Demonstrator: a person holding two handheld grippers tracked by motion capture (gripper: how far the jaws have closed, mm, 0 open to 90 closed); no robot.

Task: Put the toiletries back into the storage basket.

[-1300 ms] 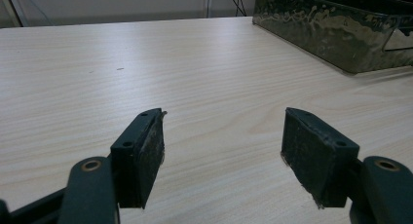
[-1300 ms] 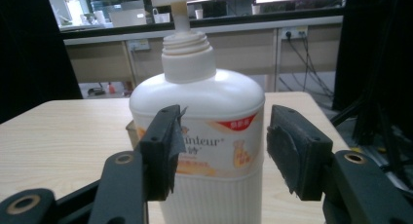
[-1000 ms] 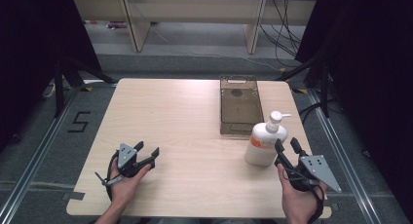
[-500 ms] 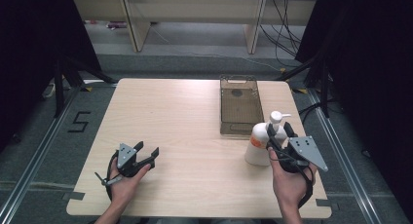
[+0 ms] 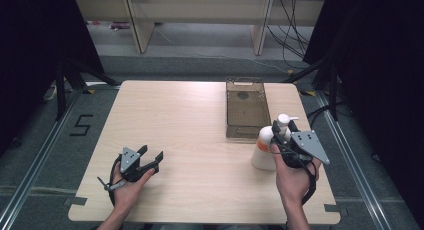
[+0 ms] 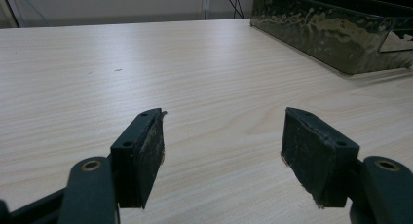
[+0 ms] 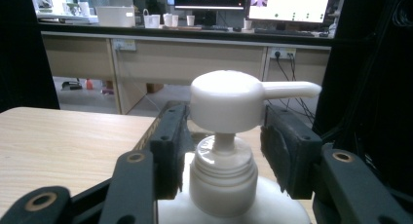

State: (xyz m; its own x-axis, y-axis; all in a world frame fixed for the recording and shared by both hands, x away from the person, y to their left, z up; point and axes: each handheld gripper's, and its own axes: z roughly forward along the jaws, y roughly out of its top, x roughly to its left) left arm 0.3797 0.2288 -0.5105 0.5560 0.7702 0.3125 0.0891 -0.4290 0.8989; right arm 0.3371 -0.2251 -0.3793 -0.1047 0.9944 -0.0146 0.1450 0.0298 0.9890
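Note:
A white pump bottle [image 5: 262,151] stands upright at the table's right front, just in front of a dark see-through tray [image 5: 228,111]. My right gripper [image 5: 284,128] is up at the bottle's neck with one jaw on each side. In the right gripper view the jaws of the right gripper [image 7: 221,136] flank the bottle's collar below the pump head [image 7: 225,98], with narrow gaps showing, so it is open. My left gripper [image 5: 151,153] rests low at the table's left front, open with nothing between the jaws. The left gripper [image 6: 224,136] looks along bare wood toward the tray [image 6: 331,34].
The light wood table [image 5: 185,120] has its right edge close to the bottle. The tray sits behind the bottle, toward the back right. Desks, shelves and cables stand on the floor beyond the table's far edge.
My right gripper has moved forward and up from beside the bottle's base to straddle its neck. The left gripper has stayed where it was.

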